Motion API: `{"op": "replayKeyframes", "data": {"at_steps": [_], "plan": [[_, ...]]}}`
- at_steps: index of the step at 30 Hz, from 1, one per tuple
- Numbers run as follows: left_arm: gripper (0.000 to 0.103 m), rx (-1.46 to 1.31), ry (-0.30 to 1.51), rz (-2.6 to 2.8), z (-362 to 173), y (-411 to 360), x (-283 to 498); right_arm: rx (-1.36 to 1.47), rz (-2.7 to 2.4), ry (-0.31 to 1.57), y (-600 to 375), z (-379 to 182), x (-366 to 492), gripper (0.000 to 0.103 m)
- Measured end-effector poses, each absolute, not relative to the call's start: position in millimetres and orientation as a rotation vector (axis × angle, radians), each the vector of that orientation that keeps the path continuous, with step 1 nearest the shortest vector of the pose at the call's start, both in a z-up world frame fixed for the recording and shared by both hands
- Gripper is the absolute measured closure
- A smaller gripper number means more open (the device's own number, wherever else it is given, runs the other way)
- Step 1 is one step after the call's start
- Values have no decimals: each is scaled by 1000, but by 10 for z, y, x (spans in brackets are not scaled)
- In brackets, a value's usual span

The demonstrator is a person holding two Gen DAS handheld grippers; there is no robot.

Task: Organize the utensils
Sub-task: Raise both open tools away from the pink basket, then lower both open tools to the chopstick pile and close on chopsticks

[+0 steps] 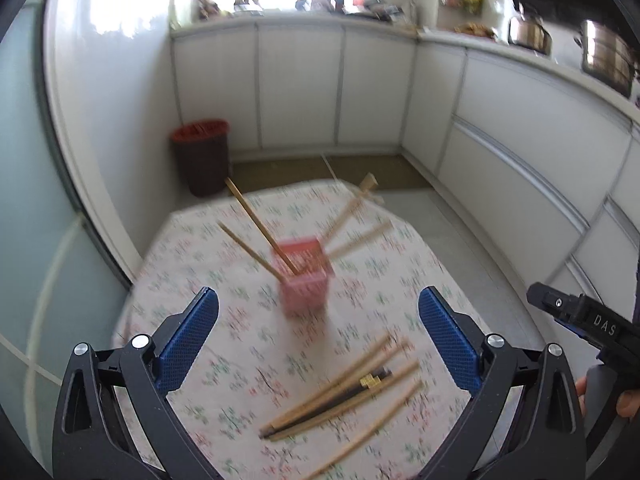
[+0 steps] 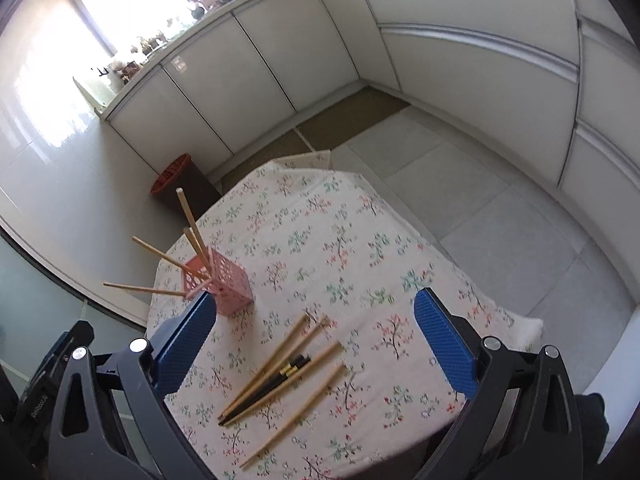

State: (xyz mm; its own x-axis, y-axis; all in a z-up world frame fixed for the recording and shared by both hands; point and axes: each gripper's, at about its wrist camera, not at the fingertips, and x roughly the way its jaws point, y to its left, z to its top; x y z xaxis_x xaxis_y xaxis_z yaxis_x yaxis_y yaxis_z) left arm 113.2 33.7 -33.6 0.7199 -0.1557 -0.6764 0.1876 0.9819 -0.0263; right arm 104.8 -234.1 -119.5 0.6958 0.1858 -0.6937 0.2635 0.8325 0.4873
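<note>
Floral tablecloth (image 2: pixel 340 240) covers table, pink and green sprig print on pale ground. Dark waste bin (image 1: pixel 202 156) with red rim on floor at 11 o'clock beyond table, against white cabinet doors (image 1: pixel 300 88). Countertop (image 1: pixel 296 18) above cabinets cluttered under bright window. Two steel pots (image 1: pixel 608 60) on counter at 2 o'clock. Grey tiled floor (image 2: pixel 500 220) at 3 o'clock.

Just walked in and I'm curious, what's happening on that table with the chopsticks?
A person holds two tongs, left and right, both open and empty, above a floral tablecloth. A pink holder already has several chopsticks standing in it. A loose bunch of chopsticks lies on the cloth, not yet picked up.
</note>
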Motion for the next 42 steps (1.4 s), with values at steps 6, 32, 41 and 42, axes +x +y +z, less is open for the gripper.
{"op": "replayKeyframes", "data": {"at_steps": [6,32,41,42], "plan": [[7,151,987,-305,-1056,-45,1279,739,-38,952,-2522,-1731,913,7],[51,219,1270,-245,-2267,-726,2235,894,-20,1109,-2847,-2388,914,7],[74,257,1279,-274,-2507,-588,2312,874,-20,1182,-2633,-2480,999,7],[84,261,1275,-277,-2509,-558,2312,862,-28,1196,-2580,-2499,1023,7]]}}
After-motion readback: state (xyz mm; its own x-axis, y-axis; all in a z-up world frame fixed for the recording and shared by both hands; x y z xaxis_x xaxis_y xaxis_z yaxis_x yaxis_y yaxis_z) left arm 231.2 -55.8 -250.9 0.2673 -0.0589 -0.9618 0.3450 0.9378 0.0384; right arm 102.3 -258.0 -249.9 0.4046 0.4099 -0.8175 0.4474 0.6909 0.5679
